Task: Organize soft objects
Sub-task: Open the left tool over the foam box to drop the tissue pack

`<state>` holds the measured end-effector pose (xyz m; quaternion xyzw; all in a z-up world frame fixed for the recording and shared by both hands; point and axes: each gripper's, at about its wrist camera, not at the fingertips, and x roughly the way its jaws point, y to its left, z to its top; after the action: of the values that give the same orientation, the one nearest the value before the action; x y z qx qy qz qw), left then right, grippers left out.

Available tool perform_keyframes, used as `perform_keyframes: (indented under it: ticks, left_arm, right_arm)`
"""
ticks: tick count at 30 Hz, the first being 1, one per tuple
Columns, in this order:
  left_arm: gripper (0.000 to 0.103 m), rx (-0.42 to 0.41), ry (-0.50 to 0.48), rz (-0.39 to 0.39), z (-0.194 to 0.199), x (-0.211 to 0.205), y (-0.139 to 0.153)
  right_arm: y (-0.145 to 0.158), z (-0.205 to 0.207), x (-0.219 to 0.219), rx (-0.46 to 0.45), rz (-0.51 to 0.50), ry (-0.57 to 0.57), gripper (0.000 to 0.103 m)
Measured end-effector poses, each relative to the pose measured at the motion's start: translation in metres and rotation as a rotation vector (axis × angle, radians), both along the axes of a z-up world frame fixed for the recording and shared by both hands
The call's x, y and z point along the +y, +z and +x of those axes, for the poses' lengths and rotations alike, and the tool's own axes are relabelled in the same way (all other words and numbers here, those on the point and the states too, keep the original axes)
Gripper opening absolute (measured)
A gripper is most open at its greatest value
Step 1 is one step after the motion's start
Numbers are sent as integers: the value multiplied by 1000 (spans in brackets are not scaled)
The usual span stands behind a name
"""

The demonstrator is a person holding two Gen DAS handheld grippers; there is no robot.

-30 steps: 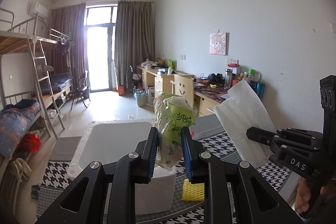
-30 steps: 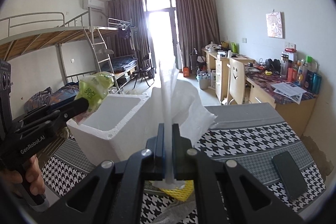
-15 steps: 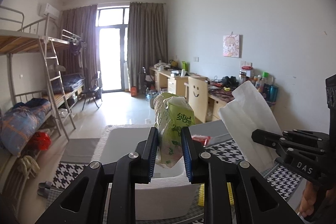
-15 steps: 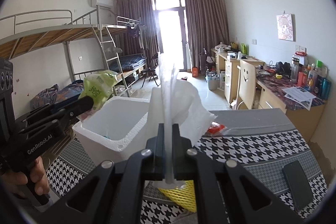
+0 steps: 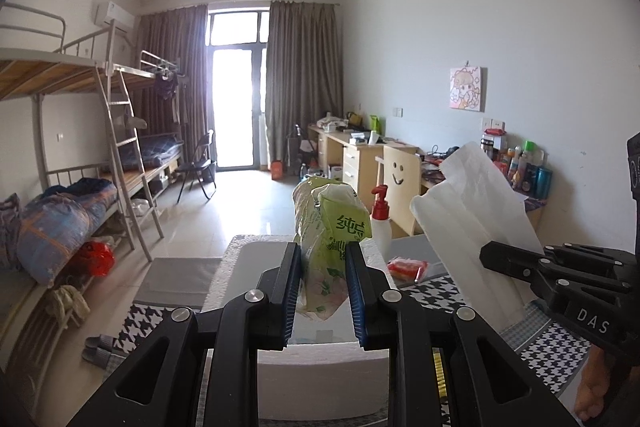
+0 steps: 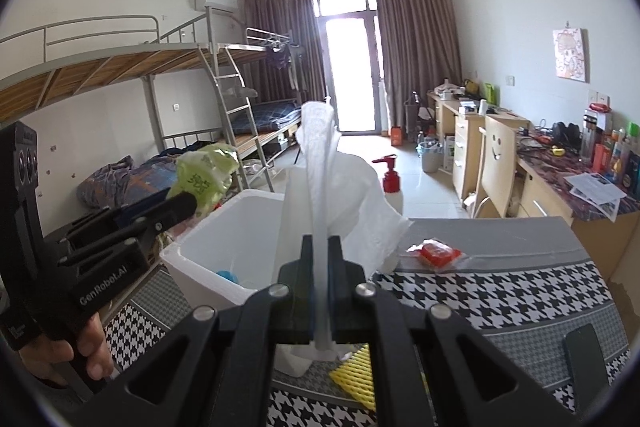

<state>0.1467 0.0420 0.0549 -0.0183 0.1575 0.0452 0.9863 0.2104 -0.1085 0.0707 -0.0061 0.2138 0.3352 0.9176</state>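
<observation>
The foam box (image 6: 224, 243) is white, open-topped and thick-walled, standing on the worktop (image 6: 500, 291) with a blue item just visible inside it. The white bag (image 6: 316, 195) is thin, crinkled plastic. It stands upright with its long axis vertical, rising above the right claw (image 6: 318, 291), which is fully closed on its lower part. In the left wrist view the same white bag (image 5: 476, 219) fans upward and leans left, above the worktop to the right of the box. The green pack (image 5: 328, 239) is a soft, crumpled wrapper, light green with printed characters. It also stands with its long axis vertical, and the left claw (image 5: 322, 287) is narrowly closed on its lower half, holding it over the box opening. A red sachet (image 6: 438, 251) lies flat on the worktop behind the claws. A yellow mesh sleeve (image 6: 356, 379) lies near the front edge, partly hidden by the right claw.

The worktop carries a black-and-white houndstooth cloth with a grey border. A dark phone (image 6: 586, 359) lies on it at the right. A red-topped pump bottle (image 6: 390, 179) stands behind the box. The room holds metal bunk beds (image 6: 132, 67) on the left, desks (image 6: 480, 131) along the right wall, and brown curtains beside a bright glass door.
</observation>
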Motion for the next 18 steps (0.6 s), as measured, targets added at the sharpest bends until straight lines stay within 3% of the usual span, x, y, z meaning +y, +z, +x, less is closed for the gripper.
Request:
perform_keyframes:
  ticks: [18]
  left_arm:
    - [24, 45, 23, -12, 22, 15, -10]
  right_arm:
    - [3, 14, 26, 34, -20, 66, 7]
